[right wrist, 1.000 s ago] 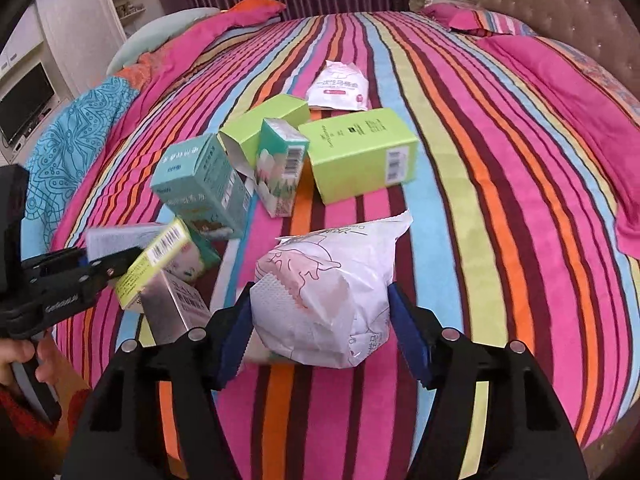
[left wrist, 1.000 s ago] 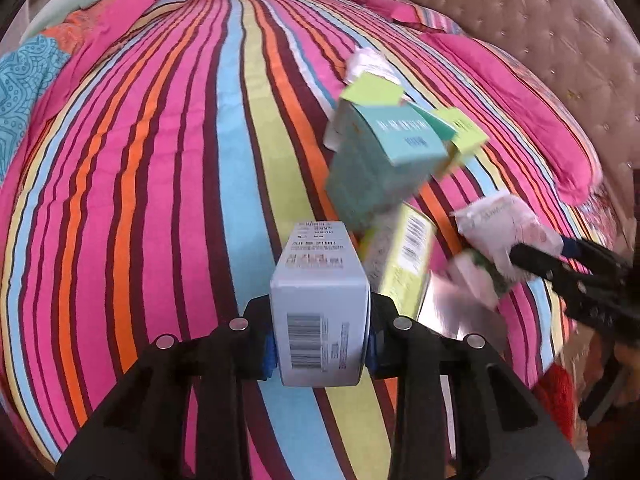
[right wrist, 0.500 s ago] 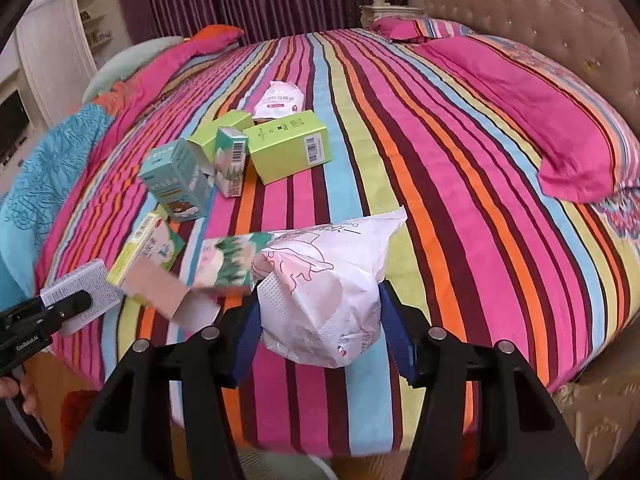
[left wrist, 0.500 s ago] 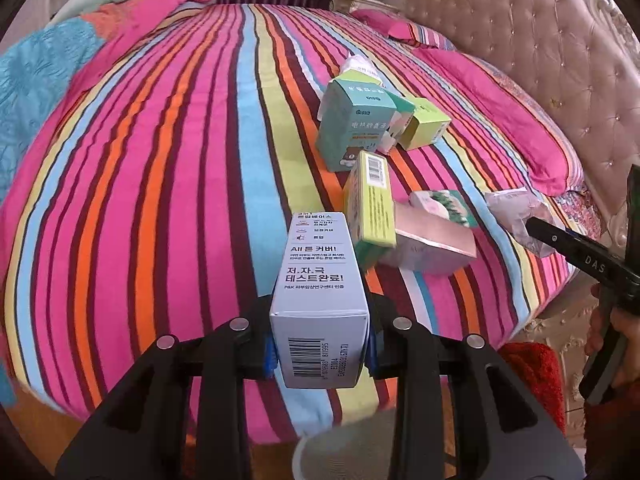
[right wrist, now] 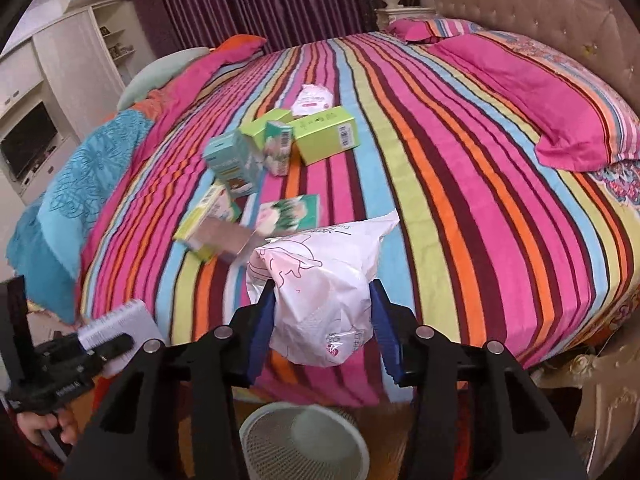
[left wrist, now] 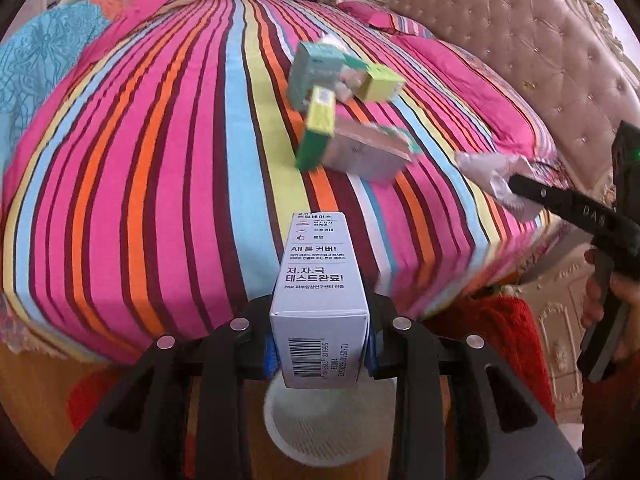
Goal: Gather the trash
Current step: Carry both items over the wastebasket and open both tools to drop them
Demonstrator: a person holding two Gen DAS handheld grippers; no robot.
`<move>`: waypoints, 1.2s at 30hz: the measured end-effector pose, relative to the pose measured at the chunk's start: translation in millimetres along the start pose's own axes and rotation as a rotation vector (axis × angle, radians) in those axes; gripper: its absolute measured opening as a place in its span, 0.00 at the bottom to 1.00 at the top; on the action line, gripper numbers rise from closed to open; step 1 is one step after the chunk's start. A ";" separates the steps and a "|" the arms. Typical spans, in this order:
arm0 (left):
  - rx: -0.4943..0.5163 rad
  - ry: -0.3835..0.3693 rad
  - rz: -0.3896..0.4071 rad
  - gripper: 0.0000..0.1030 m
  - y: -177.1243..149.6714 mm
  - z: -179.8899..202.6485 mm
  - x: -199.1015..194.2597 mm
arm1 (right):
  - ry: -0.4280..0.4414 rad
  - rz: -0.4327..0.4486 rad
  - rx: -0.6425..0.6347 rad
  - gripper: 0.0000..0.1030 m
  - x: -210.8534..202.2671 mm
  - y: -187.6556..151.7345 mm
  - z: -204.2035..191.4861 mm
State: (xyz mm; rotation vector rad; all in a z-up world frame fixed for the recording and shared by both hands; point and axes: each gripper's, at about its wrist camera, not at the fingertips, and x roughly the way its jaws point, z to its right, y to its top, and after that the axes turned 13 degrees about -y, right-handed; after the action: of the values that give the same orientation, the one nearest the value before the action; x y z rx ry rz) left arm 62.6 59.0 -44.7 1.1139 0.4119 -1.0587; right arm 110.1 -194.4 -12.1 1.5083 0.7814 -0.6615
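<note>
I am holding the left tool [left wrist: 320,344] clamped on a white carton [left wrist: 318,300], its barcode end facing the camera at the lower centre of the left wrist frame. Right below it, at the bottom of the frame, the white mesh bin [left wrist: 328,428] is showing its rim on the floor at the foot of the bed [left wrist: 160,152].

I am gripping a crumpled white plastic bag [right wrist: 320,292] in the right tool [right wrist: 322,320], the blue pads pressing into its sides at the centre of the right wrist frame. The same bin [right wrist: 304,440] is sitting at the bottom centre of that frame, directly under the bag.

More trash is lying on the striped bedspread: a cluster of green and teal boxes [right wrist: 276,144] in the upper middle of the right wrist frame, a white pouch [right wrist: 312,98] just beyond them, and a few flattened cartons [right wrist: 224,224] nearer the bed's edge.
</note>
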 end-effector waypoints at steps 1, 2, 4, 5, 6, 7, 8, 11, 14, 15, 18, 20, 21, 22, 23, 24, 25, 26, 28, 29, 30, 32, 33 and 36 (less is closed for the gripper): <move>0.004 -0.006 -0.013 0.30 -8.3 3.3 -1.7 | 0.009 -0.008 -0.006 0.43 -5.5 -5.7 -0.2; 0.011 -0.009 -0.027 0.30 -17.1 6.8 -3.4 | 0.018 -0.019 -0.009 0.43 -10.3 -11.5 -0.3; 0.009 -0.015 -0.051 0.30 -29.4 9.7 -4.1 | 0.037 -0.047 -0.014 0.43 -18.4 -25.8 -2.0; 0.004 -0.021 -0.068 0.30 -38.5 11.4 -3.3 | 0.043 -0.066 -0.022 0.43 -21.5 -35.2 -3.6; 0.002 -0.024 -0.079 0.30 -44.4 12.3 -2.3 | 0.044 -0.079 -0.029 0.43 -22.8 -41.3 -5.0; 0.001 -0.028 -0.096 0.30 -52.0 13.5 0.1 | 0.043 -0.100 -0.043 0.43 -23.7 -51.1 -7.6; -0.008 -0.033 -0.117 0.30 -60.4 13.2 4.3 | 0.044 -0.120 -0.051 0.43 -23.3 -60.0 -9.4; -0.041 -0.061 -0.174 0.30 -77.5 10.1 18.3 | 0.063 -0.211 -0.040 0.43 -11.6 -86.6 -14.1; -0.067 -0.071 -0.250 0.30 -91.0 7.6 35.0 | 0.061 -0.318 -0.024 0.43 9.4 -112.6 -18.3; -0.075 -0.071 -0.269 0.30 -93.9 6.3 39.4 | 0.057 -0.346 -0.022 0.43 15.3 -118.6 -19.4; -0.119 -0.071 -0.353 0.30 -103.7 -0.1 58.5 | 0.086 -0.463 -0.009 0.43 40.2 -137.9 -25.3; -0.151 -0.064 -0.411 0.30 -110.3 -9.5 73.1 | 0.087 -0.520 -0.015 0.43 54.7 -145.0 -29.7; -0.159 -0.060 -0.428 0.30 -112.6 -12.8 77.9 | 0.082 -0.547 -0.018 0.43 63.5 -148.6 -32.3; -0.169 -0.052 -0.456 0.30 -115.6 -16.5 87.4 | 0.076 -0.586 -0.027 0.43 75.7 -152.8 -36.1; -0.176 -0.049 -0.478 0.30 -118.8 -18.3 94.3 | 0.070 -0.611 -0.031 0.43 85.1 -156.2 -38.5; -0.187 -0.041 -0.507 0.30 -122.2 -20.8 104.8 | 0.066 -0.640 -0.038 0.43 94.4 -159.8 -41.5; -0.194 -0.035 -0.536 0.30 -125.9 -22.9 114.4 | 0.058 -0.670 -0.048 0.43 106.2 -163.9 -44.3; -0.209 -0.037 -0.576 0.30 -130.6 -26.2 125.3 | 0.043 -0.689 -0.055 0.43 114.4 -167.5 -45.7; -0.232 -0.032 -0.625 0.30 -136.8 -31.3 138.4 | 0.026 -0.749 -0.041 0.43 133.1 -177.3 -45.5; -0.242 -0.028 -0.647 0.30 -139.4 -34.2 144.3 | 0.034 -0.782 -0.014 0.43 140.5 -183.1 -43.5; -0.258 -0.021 -0.671 0.30 -141.8 -38.6 151.1 | 0.043 -0.815 0.014 0.43 147.7 -187.4 -42.4; -0.272 0.006 -0.703 0.30 -143.8 -45.8 162.6 | 0.053 -0.864 0.062 0.43 158.8 -195.2 -40.8; -0.273 0.018 -0.709 0.31 -145.1 -47.4 164.9 | 0.055 -0.879 0.074 0.43 161.7 -196.8 -40.9; -0.281 0.063 -0.729 0.32 -146.7 -52.9 175.9 | 0.034 -0.900 0.067 0.44 170.5 -200.1 -44.9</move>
State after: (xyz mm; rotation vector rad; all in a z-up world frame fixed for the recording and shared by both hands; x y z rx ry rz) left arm 33.7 13.8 -273.6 0.7491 1.0336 -1.5380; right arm 52.6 -130.0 -264.5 1.1784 1.4932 -1.3276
